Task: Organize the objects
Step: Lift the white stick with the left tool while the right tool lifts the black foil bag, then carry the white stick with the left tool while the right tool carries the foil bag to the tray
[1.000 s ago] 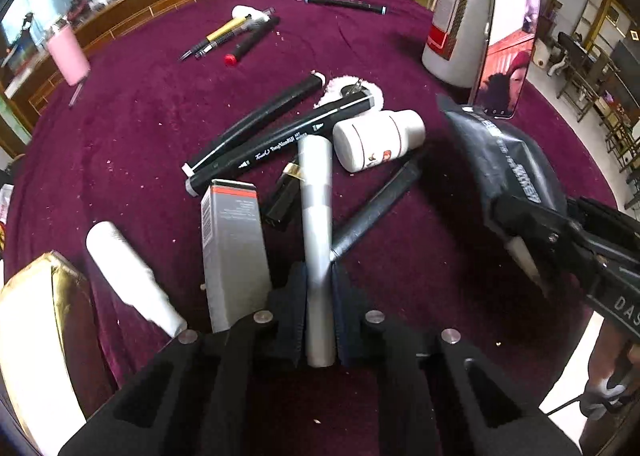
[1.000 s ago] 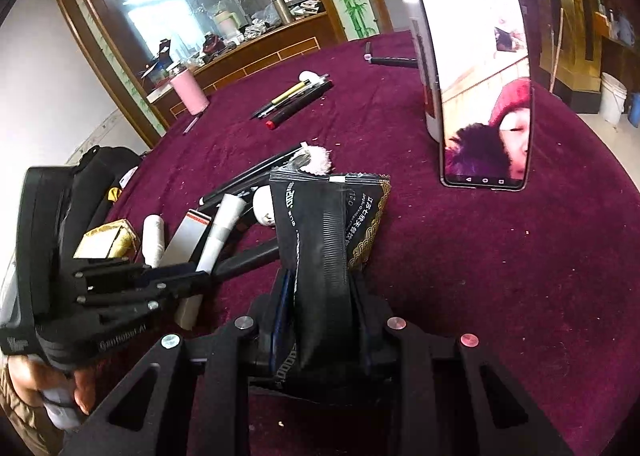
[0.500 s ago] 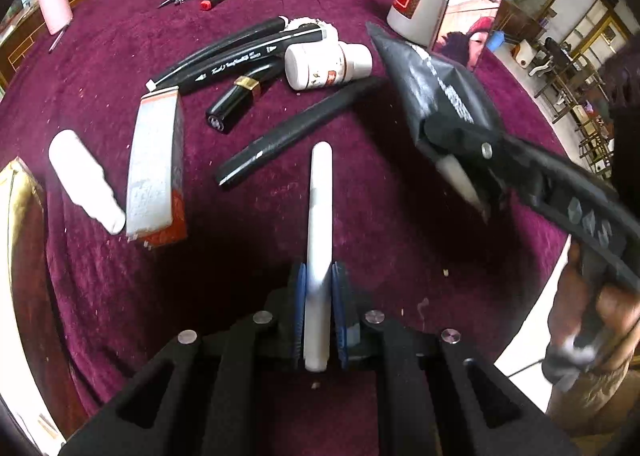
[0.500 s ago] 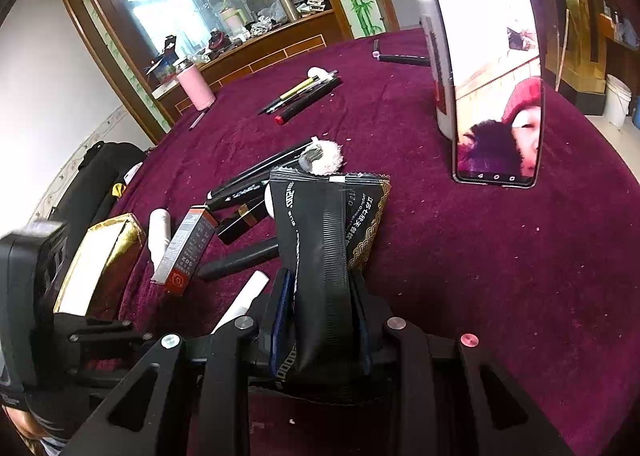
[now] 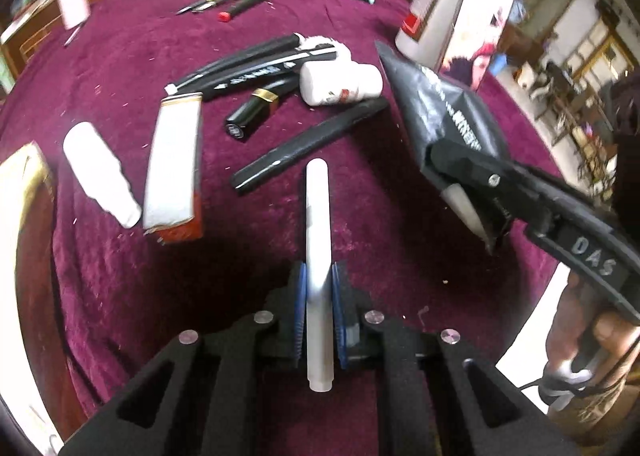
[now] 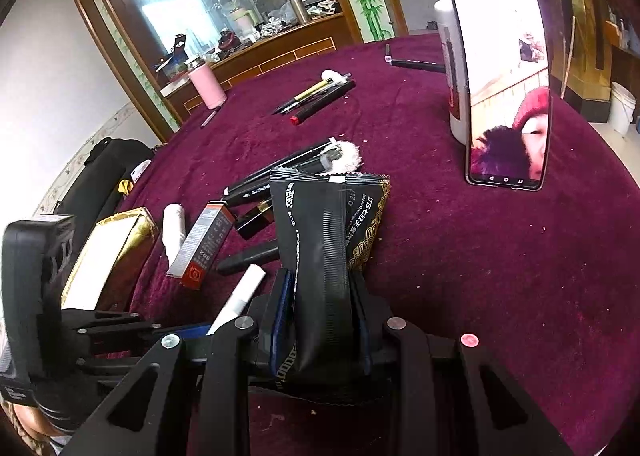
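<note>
White tube (image 5: 318, 240), slim, cylindrical.

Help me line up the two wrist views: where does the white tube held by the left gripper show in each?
Left wrist: the white tube runs up the lower centre, clamped in the left gripper.
Right wrist: the same tube slants at lower left, beside the black pouch in the right gripper.
Shared landmark: the red-ended box.

White tube (image 5: 318, 216) is sitting pinched lengthwise, hanging over the maroon cloth (image 5: 120, 56). Black foil pouch (image 6: 320, 240) is standing upright, squeezed at its bottom end.
</note>
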The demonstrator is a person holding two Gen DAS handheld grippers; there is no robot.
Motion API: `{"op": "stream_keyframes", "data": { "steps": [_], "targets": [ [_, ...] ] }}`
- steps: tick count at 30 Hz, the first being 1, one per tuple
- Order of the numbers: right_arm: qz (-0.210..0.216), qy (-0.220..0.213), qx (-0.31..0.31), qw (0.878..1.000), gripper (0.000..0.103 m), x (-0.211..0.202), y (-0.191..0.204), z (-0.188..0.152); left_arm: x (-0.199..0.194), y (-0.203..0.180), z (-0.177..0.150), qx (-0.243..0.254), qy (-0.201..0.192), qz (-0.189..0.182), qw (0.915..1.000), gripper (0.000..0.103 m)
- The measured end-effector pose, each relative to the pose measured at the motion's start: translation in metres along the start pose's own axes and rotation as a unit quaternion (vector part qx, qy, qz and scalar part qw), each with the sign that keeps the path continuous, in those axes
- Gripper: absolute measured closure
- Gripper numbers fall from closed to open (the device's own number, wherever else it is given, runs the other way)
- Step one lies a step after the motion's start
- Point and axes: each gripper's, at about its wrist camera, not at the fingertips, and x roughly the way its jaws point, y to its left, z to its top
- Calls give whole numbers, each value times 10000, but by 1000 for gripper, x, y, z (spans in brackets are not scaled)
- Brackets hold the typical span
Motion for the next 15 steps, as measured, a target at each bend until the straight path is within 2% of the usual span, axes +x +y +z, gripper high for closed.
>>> {"op": "stream_keyframes", "data": {
  "steps": [6, 15],
  "targets": [
    [117, 55, -160, 9998, 73, 3, 15, -3, -24, 9, -8, -334, -346, -32, 9988, 91],
    [170, 107, -297, 9994, 73, 4, 29, -8, -55, 27, -27, -650, -724, 189, 9951, 91]
  ]
}}
